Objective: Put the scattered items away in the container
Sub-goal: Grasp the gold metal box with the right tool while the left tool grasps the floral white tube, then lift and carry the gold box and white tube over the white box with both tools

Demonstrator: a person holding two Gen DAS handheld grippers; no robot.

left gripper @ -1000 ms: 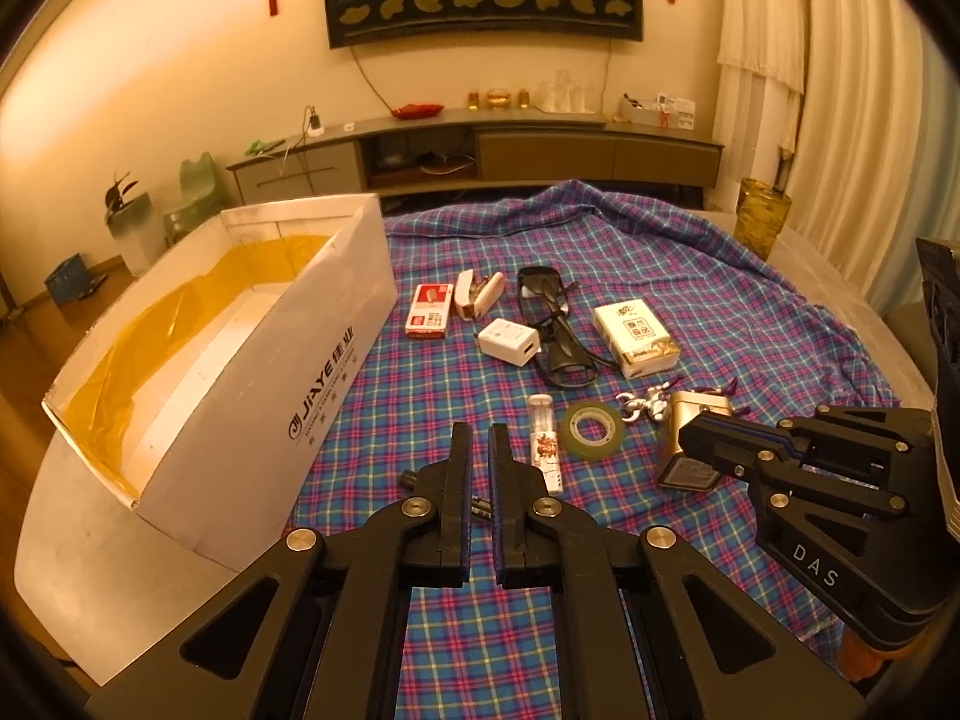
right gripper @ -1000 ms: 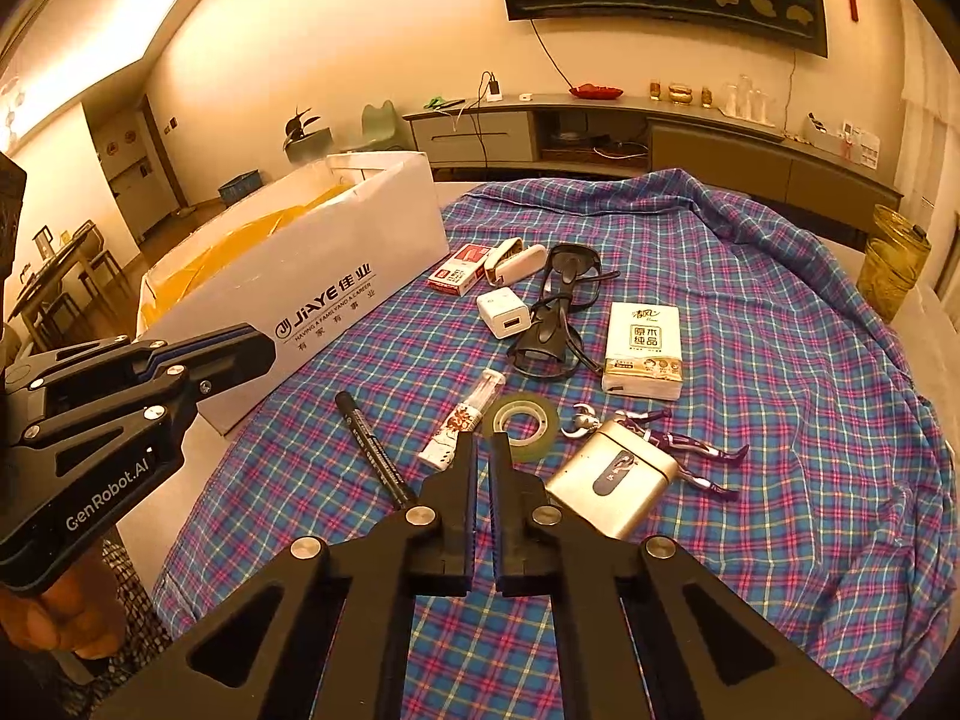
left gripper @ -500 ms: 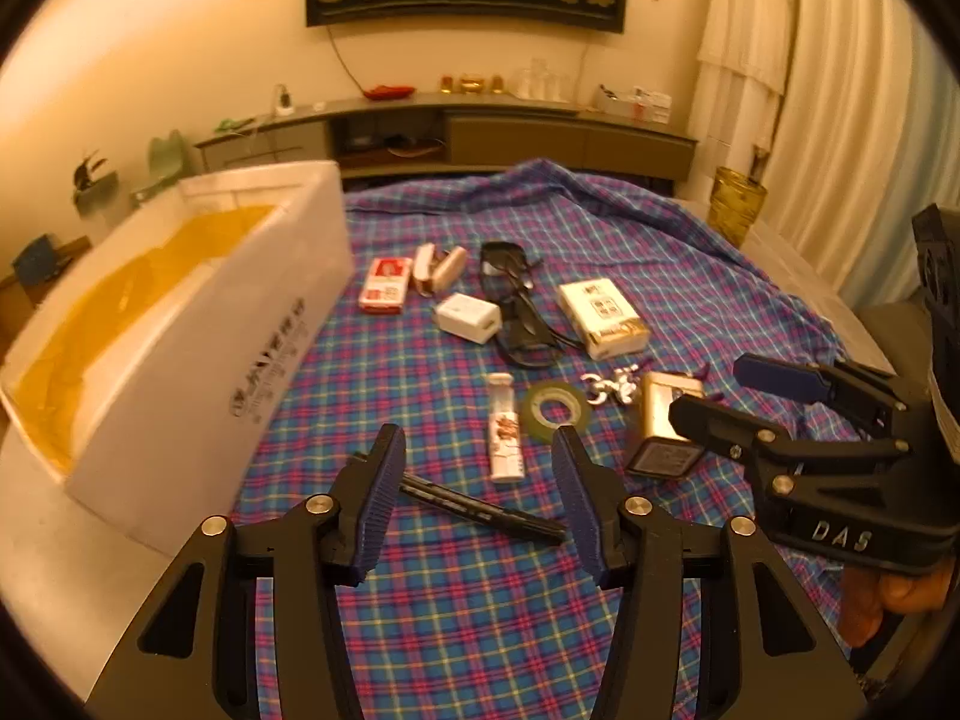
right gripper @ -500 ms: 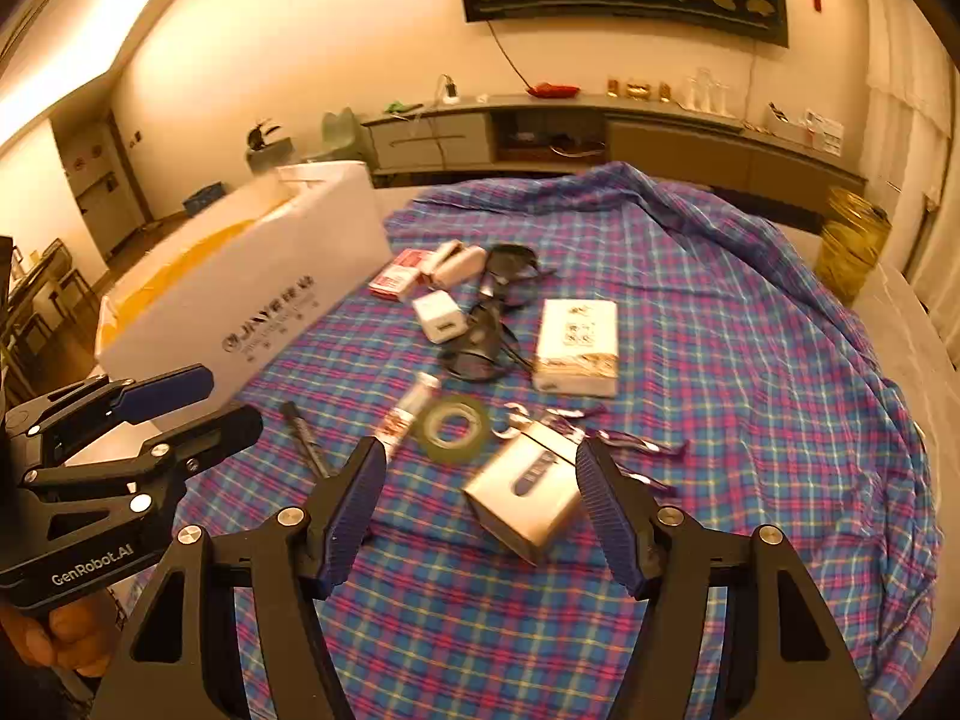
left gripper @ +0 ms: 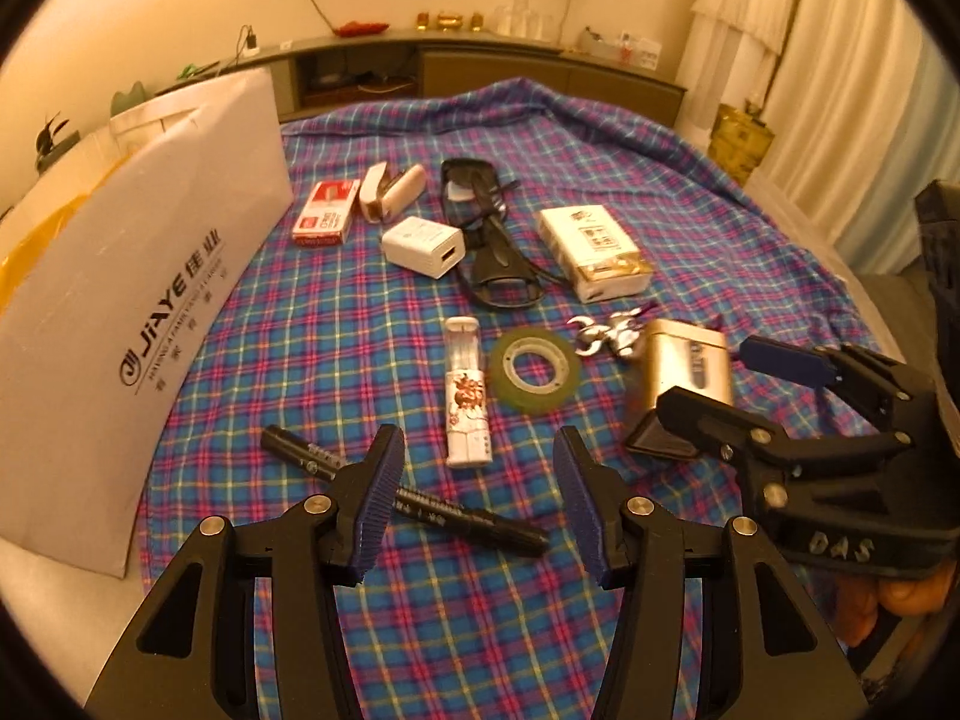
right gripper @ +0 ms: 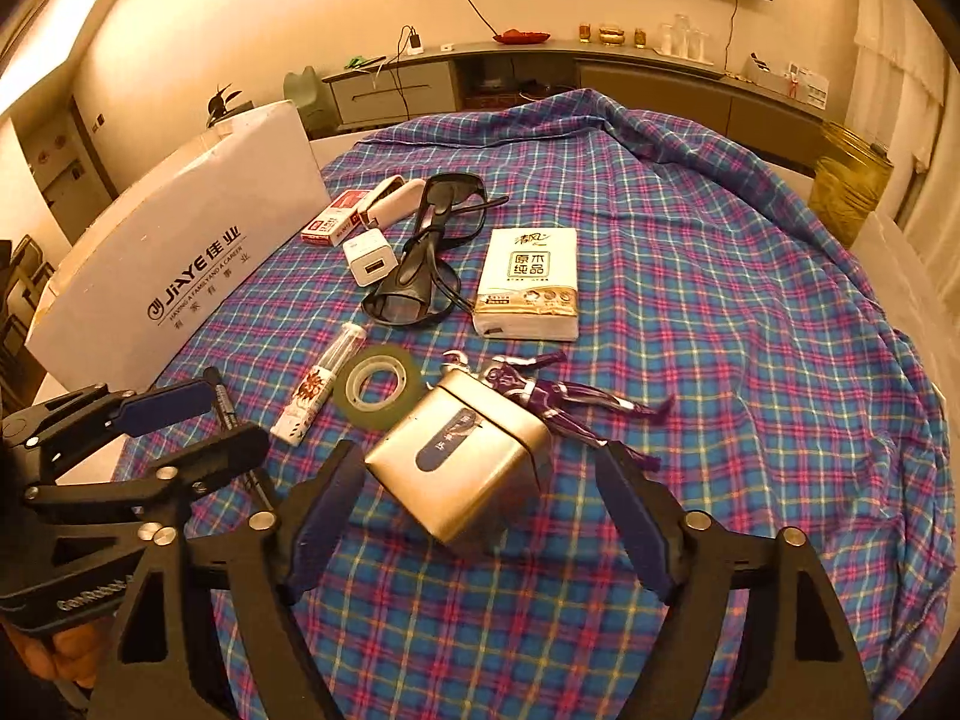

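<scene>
Scattered items lie on a plaid cloth (left gripper: 336, 324) beside the white cardboard box (left gripper: 150, 276), the same box (right gripper: 180, 264) in the right wrist view. My left gripper (left gripper: 477, 450) is open over a black marker (left gripper: 468, 519), whose middle its left finger hides; a white tube (left gripper: 465, 396) and a tape roll (left gripper: 534, 369) lie just beyond. My right gripper (right gripper: 480, 462) has its jaws opening wide around a gold tin (right gripper: 462, 456), pads clear of it. A purple figure (right gripper: 558, 396) lies behind the tin.
Further back lie a tissue pack (right gripper: 528, 282), black sunglasses (right gripper: 420, 276), a white charger (right gripper: 372, 258), a red box (right gripper: 333, 222) and a white stapler (right gripper: 393, 207). A yellow glass jar (right gripper: 846, 192) stands off the cloth's far right edge. The box borders the cloth's left side.
Both grippers went from shut to wide open and sank toward the cloth. The left now hangs over the marker, the right around the gold tin.
</scene>
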